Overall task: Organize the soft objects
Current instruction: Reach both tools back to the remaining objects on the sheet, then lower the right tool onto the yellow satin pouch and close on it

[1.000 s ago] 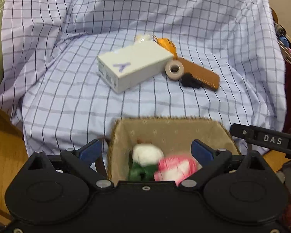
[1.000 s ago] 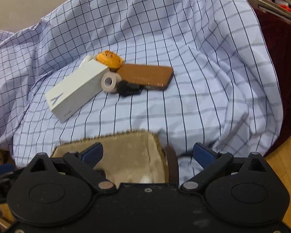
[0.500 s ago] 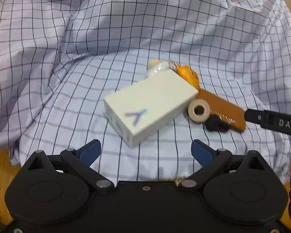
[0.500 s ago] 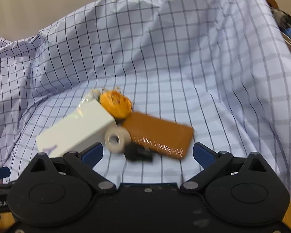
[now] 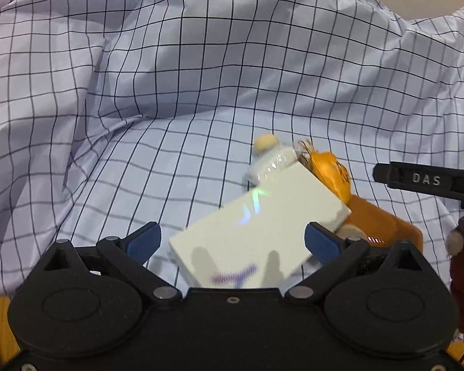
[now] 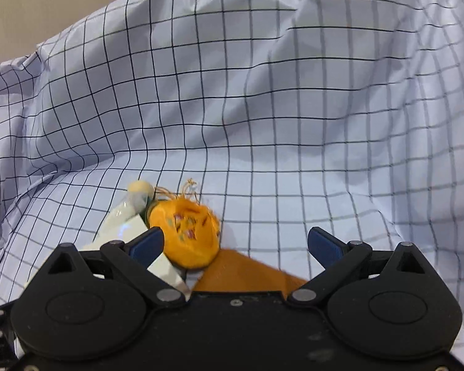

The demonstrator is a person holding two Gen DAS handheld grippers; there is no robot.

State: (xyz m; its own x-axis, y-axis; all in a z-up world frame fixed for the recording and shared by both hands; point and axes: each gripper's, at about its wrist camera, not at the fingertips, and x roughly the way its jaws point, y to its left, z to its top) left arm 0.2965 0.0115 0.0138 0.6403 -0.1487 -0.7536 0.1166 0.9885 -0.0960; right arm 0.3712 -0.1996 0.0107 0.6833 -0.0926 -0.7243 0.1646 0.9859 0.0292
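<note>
Jaws of the right gripper (image 6: 236, 245) are standing wide apart, gripping nothing, with the blue fingertips (image 6: 147, 244) hovering just above the objects. Lying between those fingertips, nearer the left one, is the round orange fabric pouch (image 6: 190, 236), a soft, puffy item carrying small red and pale markings on its face and loose straw-coloured threads at its top. The pouch is resting on the checked white cloth (image 6: 263, 108), touching the white rectangular box (image 6: 167, 270) on its left and overlapping the edge of the flat brown leather-look case (image 6: 247, 273) below it. A pale bottle with a cream cap (image 6: 130, 205) is lying just beside the pouch, against the box.

Jaws of the left gripper (image 5: 232, 241) are likewise standing fully apart and holding nothing. The white rectangular box (image 5: 259, 228), printed with a purple mark, is filling the gap between the left fingertips (image 5: 143, 241); contact cannot be determined. In this view the orange pouch (image 5: 328, 173) is sitting beyond the far corner of the box, with the brown case (image 5: 383, 225) to the right.
</note>
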